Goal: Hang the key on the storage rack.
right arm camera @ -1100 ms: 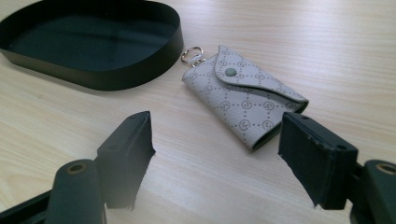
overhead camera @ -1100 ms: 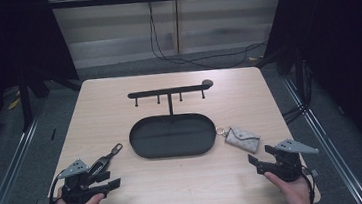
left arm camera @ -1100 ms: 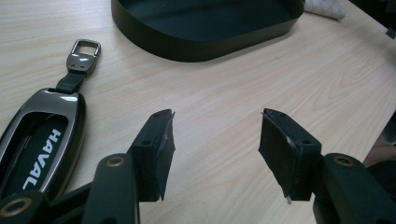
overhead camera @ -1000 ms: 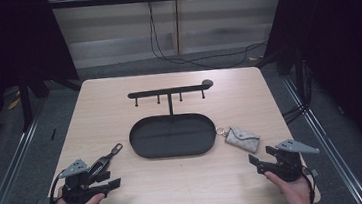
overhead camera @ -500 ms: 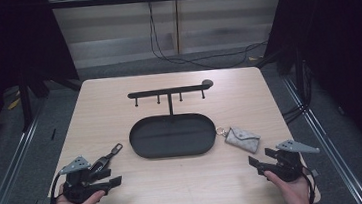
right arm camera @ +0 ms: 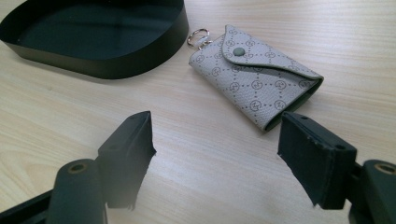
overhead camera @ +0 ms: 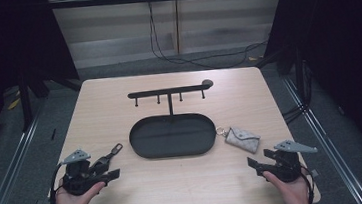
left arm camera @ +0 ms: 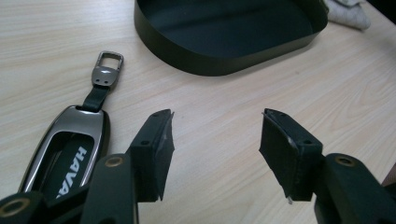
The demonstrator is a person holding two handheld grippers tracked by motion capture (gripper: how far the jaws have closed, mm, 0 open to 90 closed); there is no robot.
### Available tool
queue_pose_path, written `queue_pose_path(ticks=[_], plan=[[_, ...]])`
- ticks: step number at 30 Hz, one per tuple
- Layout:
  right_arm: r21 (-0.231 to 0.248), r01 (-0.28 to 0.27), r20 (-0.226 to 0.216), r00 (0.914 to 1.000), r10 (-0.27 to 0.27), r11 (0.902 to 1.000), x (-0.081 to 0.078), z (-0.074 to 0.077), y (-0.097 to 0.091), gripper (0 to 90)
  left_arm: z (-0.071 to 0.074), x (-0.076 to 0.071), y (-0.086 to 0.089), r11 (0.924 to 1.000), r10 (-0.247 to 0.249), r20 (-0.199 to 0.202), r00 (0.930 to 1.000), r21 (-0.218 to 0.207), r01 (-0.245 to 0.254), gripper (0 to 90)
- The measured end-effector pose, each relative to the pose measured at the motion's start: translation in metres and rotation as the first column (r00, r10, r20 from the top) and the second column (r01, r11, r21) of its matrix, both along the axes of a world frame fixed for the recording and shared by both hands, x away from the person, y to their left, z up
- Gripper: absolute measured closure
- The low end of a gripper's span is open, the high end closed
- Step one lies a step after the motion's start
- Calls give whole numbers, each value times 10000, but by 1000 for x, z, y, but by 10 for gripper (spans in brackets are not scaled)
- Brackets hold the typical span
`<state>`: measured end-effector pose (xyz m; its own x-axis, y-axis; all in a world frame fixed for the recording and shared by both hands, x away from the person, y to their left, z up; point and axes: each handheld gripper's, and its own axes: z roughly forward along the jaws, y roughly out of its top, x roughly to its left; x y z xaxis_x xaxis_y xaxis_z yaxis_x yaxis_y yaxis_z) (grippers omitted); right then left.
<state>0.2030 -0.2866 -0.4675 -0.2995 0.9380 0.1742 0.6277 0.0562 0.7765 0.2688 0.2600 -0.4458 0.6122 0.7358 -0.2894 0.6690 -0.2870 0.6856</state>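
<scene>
A grey key pouch (right arm camera: 254,77) with a repeating monogram pattern, a black oval tray (overhead camera: 173,150), pale wood-grain table (overhead camera: 177,187).

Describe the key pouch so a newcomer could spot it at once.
Find the black oval tray mid-table. Just off its right end lies the key pouch: pale grey, monogram-patterned, snap-flapped, with a metal ring towards the tray. The dark key fob lies left of the tray.

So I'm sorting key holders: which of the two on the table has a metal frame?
The car key fob beside the left gripper; the other, the grey patterned key pouch, is soft with a snap flap.
</scene>
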Motion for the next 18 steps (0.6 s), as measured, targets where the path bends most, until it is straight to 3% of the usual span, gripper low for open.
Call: queue_pose_path(ticks=[2, 10, 12, 15, 16, 18], plan=[[37, 11, 4, 10000, -11, 10000, 0, 0, 0, 266, 1, 4, -3, 9991, -106, -54, 9999, 406, 108, 466], [148, -15, 26, 10000, 15, 9999, 0, 0, -1, 255, 14, 19, -4, 9957, 21, 176, 9998, 925, -38, 438], [171, -31, 18, 10000, 31, 9998, -1, 0, -1, 251, 16, 22, -4, 9965, 70, 119, 9999, 832, -79, 432], [204, -69, -26, 10000, 69, 9998, 0, 0, -1, 247, 17, 27, -3, 9943, 190, 94, 9998, 1043, -199, 431], [205, -74, -27, 10000, 75, 9998, 0, 0, -1, 247, 17, 30, -3, 9909, 240, 6, 9997, 1323, -239, 449], [275, -101, -7, 9999, 101, 9996, 0, 0, -2, 244, 17, 35, -2, 9892, 78, -179, 9998, 1463, -51, 450]])
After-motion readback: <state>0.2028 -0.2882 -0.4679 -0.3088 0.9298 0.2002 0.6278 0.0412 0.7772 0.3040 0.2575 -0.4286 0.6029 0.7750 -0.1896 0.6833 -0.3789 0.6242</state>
